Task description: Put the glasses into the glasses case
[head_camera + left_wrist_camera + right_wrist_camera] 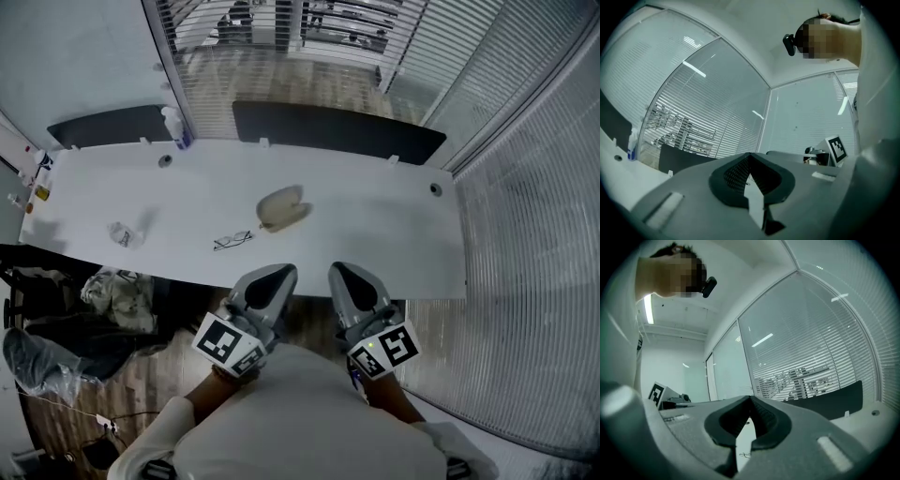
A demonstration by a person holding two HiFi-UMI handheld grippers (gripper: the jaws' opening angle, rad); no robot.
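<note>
A pair of thin dark-framed glasses (232,241) lies on the white table (375,234), near its front edge. Just behind and to the right of them sits a beige glasses case (283,208) with its lid open. Both grippers hover side by side in front of the table edge, apart from the glasses. My left gripper (280,273) is shut and holds nothing; in its own view the jaws (750,155) meet at their tips. My right gripper (340,271) is also shut and empty (751,397). Under its jaws, a small glimpse of the glasses (745,455) shows on the table.
A crumpled clear wrapper (123,234) lies at the table's left. A spray bottle (176,128) stands at the back edge, and small items (37,183) sit at the far left end. Dark panels (337,129) line the far side. Bags and clothing (117,292) lie at lower left.
</note>
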